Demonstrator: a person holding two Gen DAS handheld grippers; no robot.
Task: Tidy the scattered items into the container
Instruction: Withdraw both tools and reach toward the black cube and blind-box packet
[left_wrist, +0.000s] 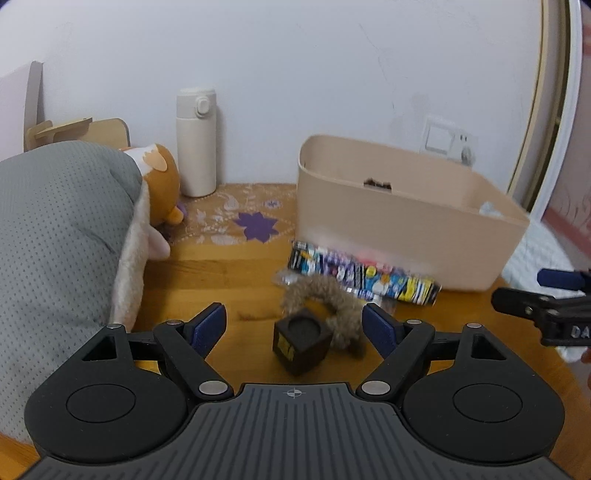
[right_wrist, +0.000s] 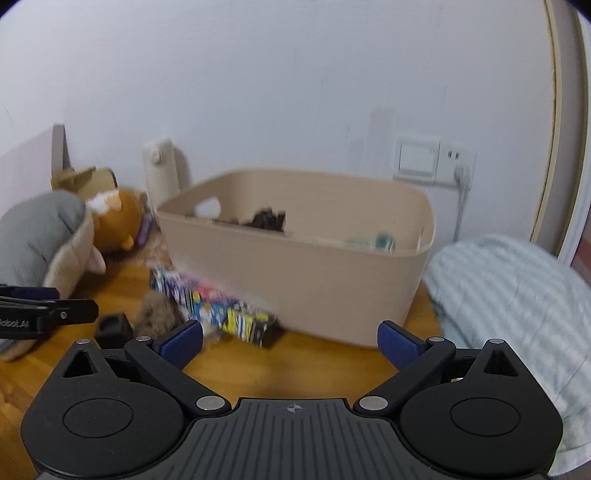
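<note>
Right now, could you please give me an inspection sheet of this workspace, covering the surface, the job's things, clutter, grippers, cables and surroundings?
Surface: wooden table with a floral mat at the back.
Job's things: beige bin already holds dark items; colourful pack lies against its front; furry brown scrunchie and small dark cube lie loose in front.
Clutter: grey cushion, orange plush, cream flask, striped cloth.
Grippers: left gripper open, cube between its fingers, untouched; right gripper open, empty.
Cables: white cord hanging from the wall socket.
Surroundings: white wall, wooden stand.
</note>
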